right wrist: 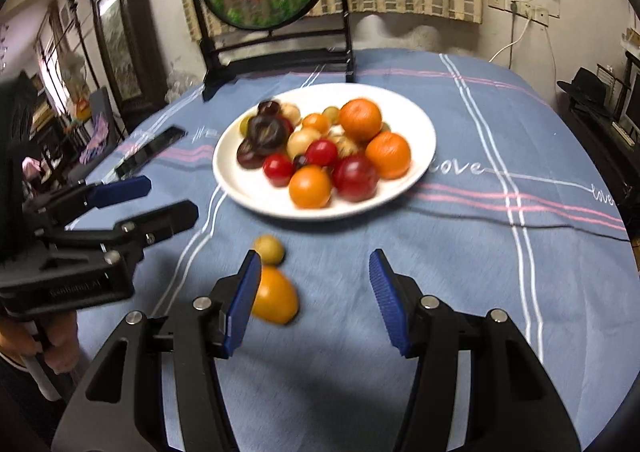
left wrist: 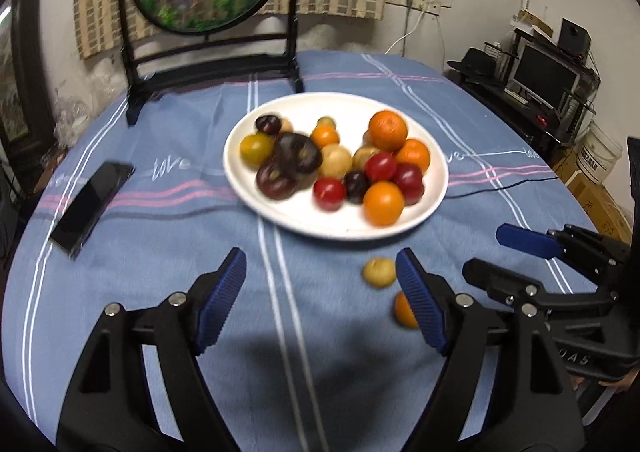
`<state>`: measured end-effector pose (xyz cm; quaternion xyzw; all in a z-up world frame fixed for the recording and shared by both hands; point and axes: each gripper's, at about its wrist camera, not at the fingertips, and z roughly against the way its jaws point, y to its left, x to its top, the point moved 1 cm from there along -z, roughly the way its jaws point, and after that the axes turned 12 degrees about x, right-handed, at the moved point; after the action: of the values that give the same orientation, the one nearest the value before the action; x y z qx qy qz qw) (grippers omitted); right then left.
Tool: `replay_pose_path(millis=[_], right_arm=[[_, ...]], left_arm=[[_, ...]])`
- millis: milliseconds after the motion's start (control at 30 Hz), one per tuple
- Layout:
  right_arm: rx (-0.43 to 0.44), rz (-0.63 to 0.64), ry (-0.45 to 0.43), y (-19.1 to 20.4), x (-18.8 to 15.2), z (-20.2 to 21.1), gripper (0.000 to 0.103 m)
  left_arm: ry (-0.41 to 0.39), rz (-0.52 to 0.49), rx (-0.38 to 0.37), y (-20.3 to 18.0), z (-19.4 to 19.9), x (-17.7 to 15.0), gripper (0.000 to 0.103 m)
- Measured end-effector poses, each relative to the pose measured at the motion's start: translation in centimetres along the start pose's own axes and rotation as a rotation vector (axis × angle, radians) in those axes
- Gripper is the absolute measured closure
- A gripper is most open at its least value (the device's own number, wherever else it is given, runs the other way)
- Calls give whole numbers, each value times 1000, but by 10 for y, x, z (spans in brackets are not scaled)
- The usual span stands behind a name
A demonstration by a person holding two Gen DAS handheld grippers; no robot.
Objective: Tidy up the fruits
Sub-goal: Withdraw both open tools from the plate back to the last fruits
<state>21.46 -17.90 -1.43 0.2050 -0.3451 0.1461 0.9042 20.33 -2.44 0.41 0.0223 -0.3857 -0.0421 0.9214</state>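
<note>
A white plate in the middle of the table holds several oranges, red and dark plums and yellow fruits. Two fruits lie loose on the cloth in front of it: a small yellow fruit and an orange. My left gripper is open and empty, with both loose fruits just beside its right finger. My right gripper is open and empty, with the orange partly behind its left finger. Each gripper shows in the other's view, the right one and the left one.
A blue striped tablecloth covers the round table. A black phone lies at the left. A round painted screen on a black stand stands at the back. A thin black cable runs off the right side.
</note>
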Motion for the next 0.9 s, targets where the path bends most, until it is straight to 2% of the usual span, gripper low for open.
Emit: replay_pose_path(millis=[167, 300, 533, 567, 700, 900], right_arm=[[-45, 46, 36, 15, -12, -13, 46], [-43, 76, 78, 24, -16, -30, 46], [-65, 71, 160, 24, -18, -59, 46], [-65, 72, 163, 25, -19, -60, 47], [-59, 93, 174, 28, -19, -65, 63], [-69, 109, 166, 30, -18, -63, 64]], left_arm=[[34, 38, 5, 14, -1, -19, 24], [60, 75, 8, 25, -4, -30, 23], [90, 89, 12, 34, -14, -35, 22], [93, 87, 13, 34, -16, -35, 22], [102, 84, 7, 32, -21, -35, 22], [112, 69, 2, 26, -24, -34, 22]])
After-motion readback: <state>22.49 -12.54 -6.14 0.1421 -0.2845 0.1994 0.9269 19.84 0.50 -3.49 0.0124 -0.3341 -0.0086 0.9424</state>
